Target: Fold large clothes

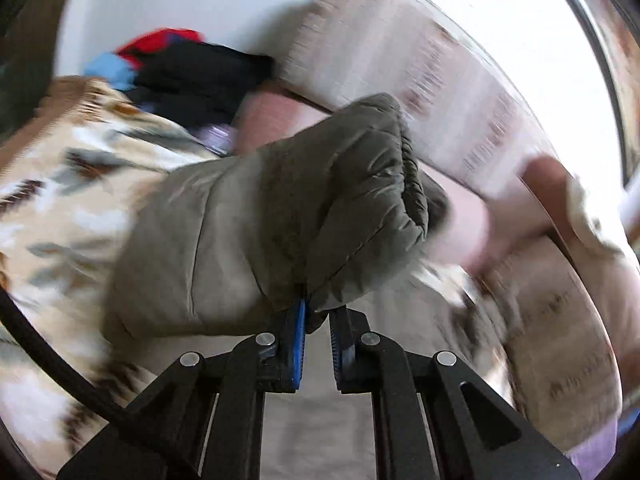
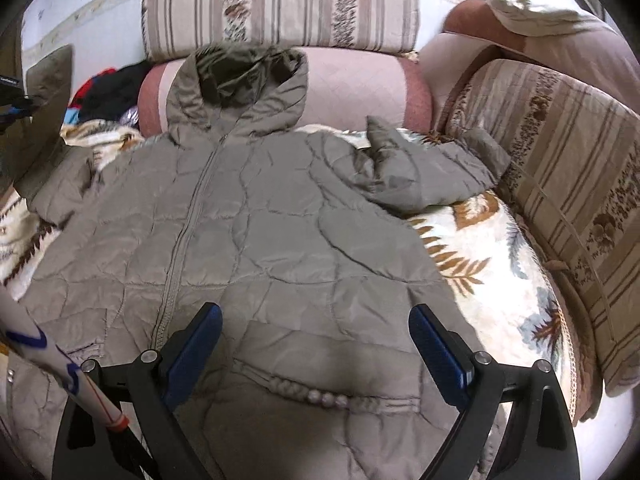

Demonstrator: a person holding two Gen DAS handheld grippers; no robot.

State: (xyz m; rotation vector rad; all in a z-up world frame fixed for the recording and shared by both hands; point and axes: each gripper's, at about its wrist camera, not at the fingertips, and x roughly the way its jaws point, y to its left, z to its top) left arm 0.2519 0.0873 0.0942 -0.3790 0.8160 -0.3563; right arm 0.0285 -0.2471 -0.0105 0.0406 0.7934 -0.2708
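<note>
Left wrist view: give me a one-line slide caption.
Left claw shut on the elastic-cuffed sleeve of the olive quilted puffer jacket, lifted above the leaf-patterned blanket.

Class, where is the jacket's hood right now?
In the right wrist view the hood lies top centre, propped against the pink bolster, below the striped cushion.

No legible text, label, brand or number was found; small white lettering on a black device [image 2: 10,80] at nine o'clock was unreadable.
</note>
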